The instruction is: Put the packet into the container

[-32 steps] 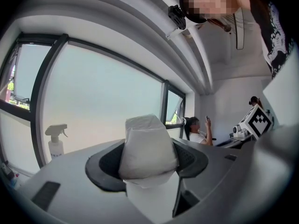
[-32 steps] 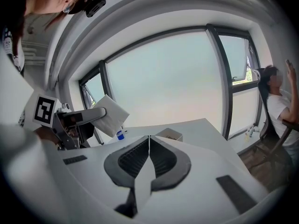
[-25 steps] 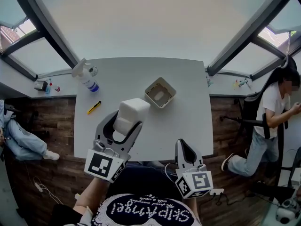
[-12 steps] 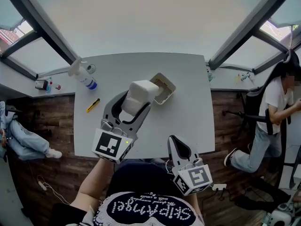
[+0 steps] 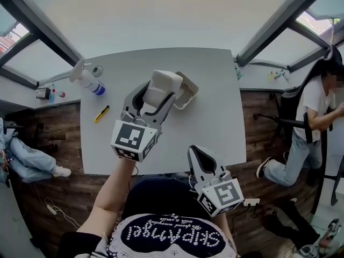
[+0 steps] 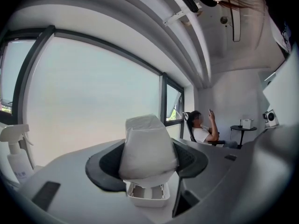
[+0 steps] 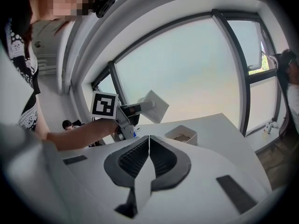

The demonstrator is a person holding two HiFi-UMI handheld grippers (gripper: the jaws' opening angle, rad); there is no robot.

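Clamping a white packet (image 5: 164, 83) between the jaws of the left gripper (image 5: 159, 95) — both jaws pressed on its sides, the packet's top sticking out past the jaw tips. Holding it up in the air over a grey table (image 5: 215, 122), clear of the surface and not yet in the container (image 5: 189, 89). Overlapping the container's left rim in the head view. Hanging, in the left gripper view, with the open white container straight beyond and below it, upright on the table, its inside partly in sight. Appearing tilted in the right gripper view, higher than the container and to its left, with a bare forearm (image 7: 74, 132) running back from the marker cube. Holding the right gripper (image 7: 149, 143) low by the table's near edge, well apart from the packet and the container — jaws closed against each other, nothing between them. Showing a spray bottle (image 5: 86, 79) upright near the table's far left corner, with a yellow cutter (image 5: 101, 113) lying flat just this side of it. Showing, too, a person (image 5: 316, 112) seated in a chair (image 5: 293, 125) on the wooden floor (image 5: 54, 144) off the table's right side, and large windows (image 5: 161, 15) beyond the table's far edge.
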